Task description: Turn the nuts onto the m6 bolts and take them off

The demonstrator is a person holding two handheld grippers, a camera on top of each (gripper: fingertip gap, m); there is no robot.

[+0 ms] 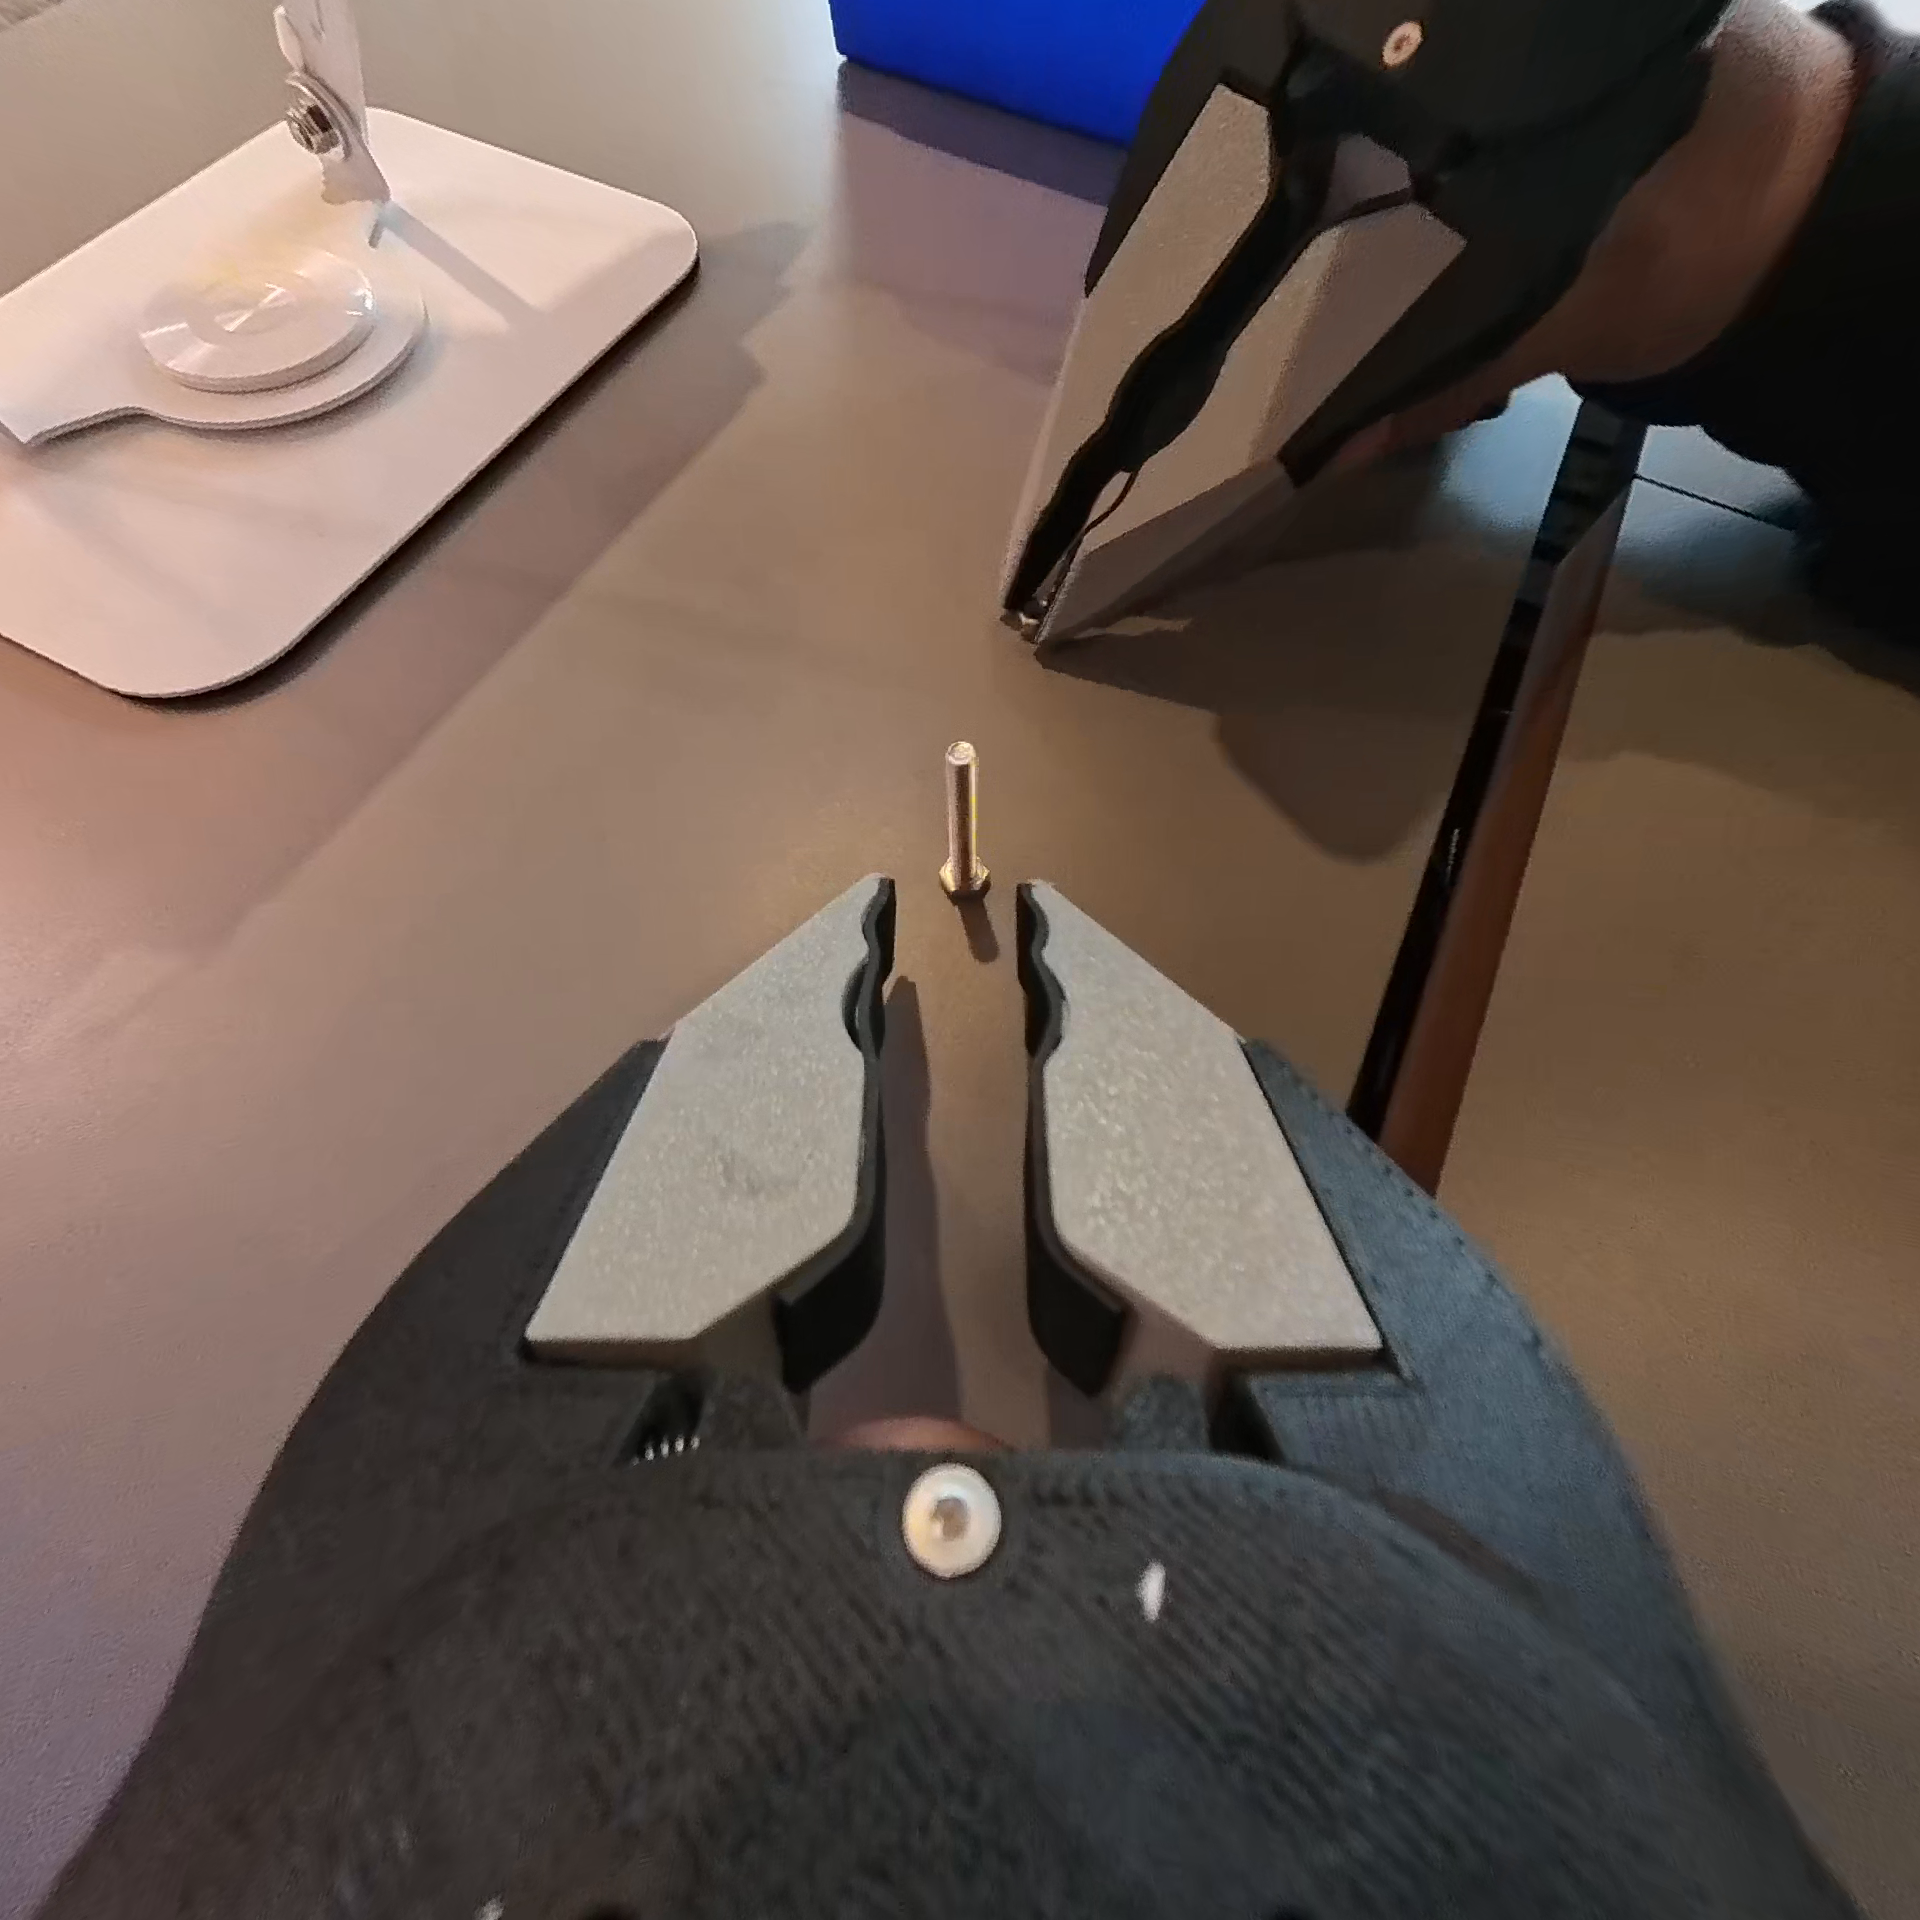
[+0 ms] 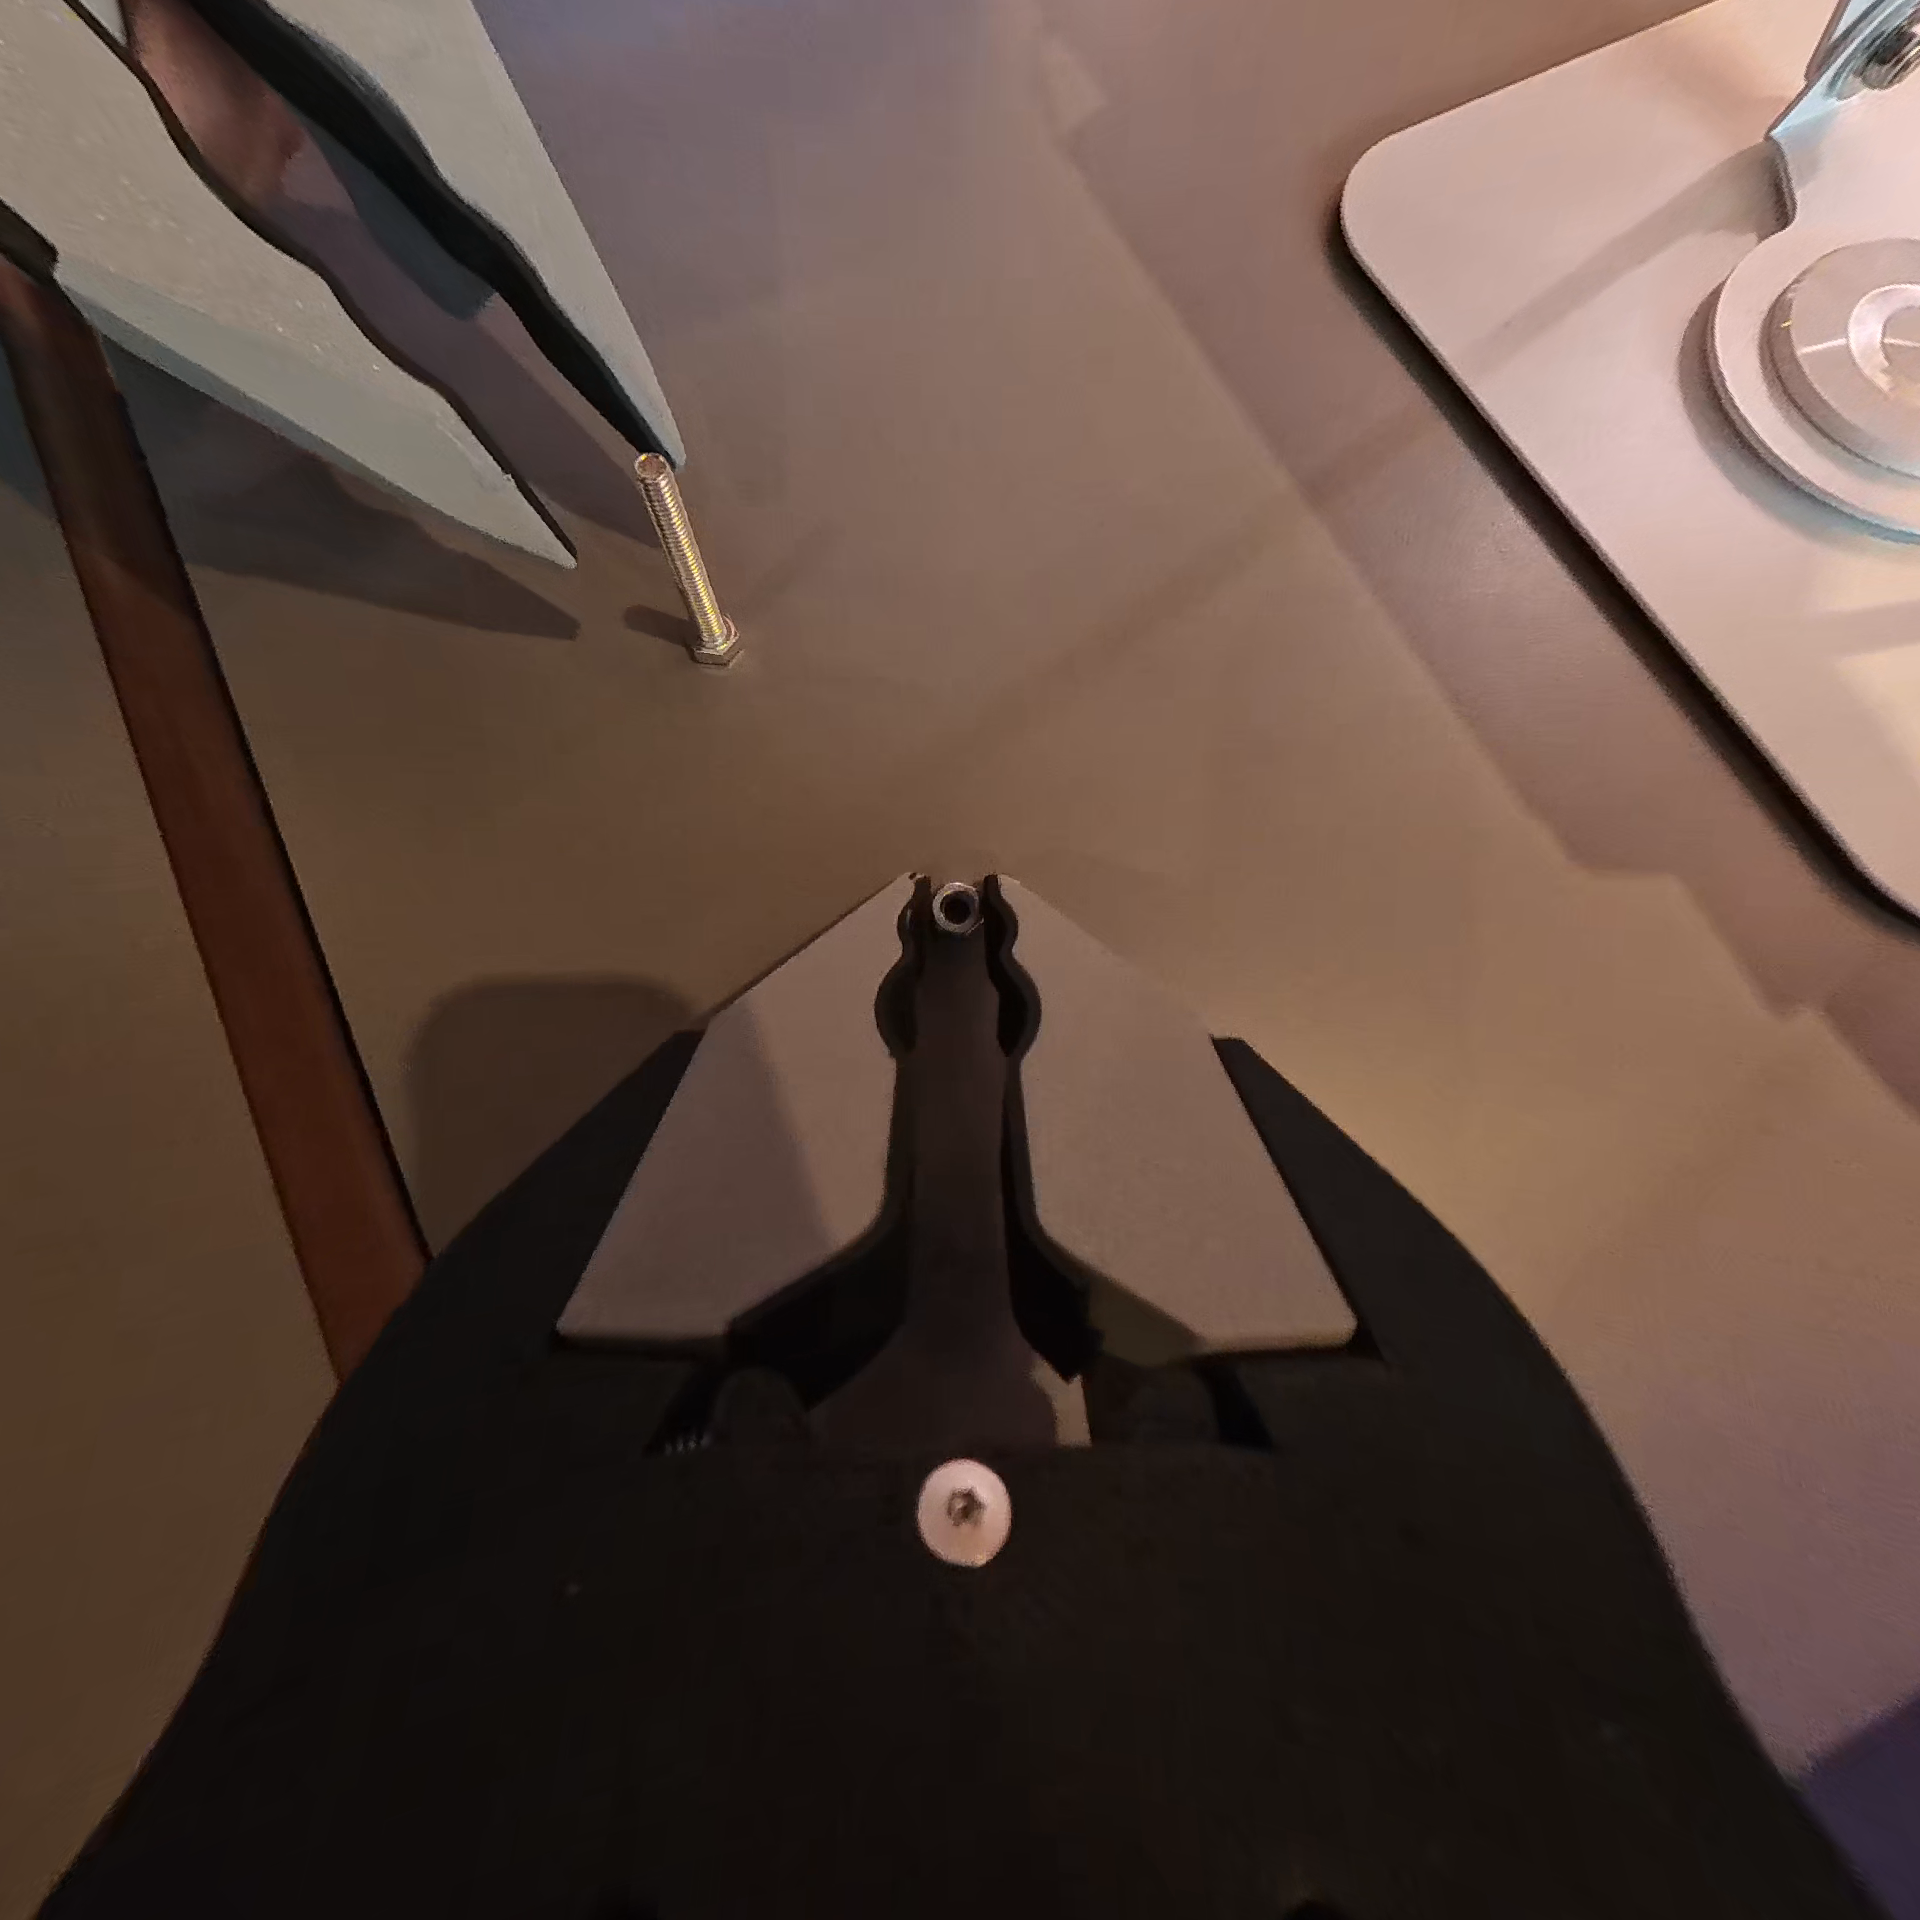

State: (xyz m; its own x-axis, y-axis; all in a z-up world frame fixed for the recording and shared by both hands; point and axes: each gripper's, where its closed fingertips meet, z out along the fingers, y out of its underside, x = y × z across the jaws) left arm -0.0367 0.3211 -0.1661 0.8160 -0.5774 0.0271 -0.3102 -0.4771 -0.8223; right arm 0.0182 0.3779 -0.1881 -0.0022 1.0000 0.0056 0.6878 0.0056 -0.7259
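A silver bolt stands upright on its hex head on the grey-brown table. My left gripper is open and empty, its fingertips on either side of the bolt's head, just short of it. The bolt also shows in the right wrist view, with the left gripper beside it. My right gripper is shut on a small silver nut held at its tips. In the left wrist view the right gripper points down to the table, behind and right of the bolt.
A white stand base with a round metal disc lies at the back left; it shows at the right in the right wrist view. A blue box stands at the back. A dark strip runs along the table on the right. From either gripper's tips it is about 20 cm to the white stand base. The right camera catches it too, in the right wrist view.
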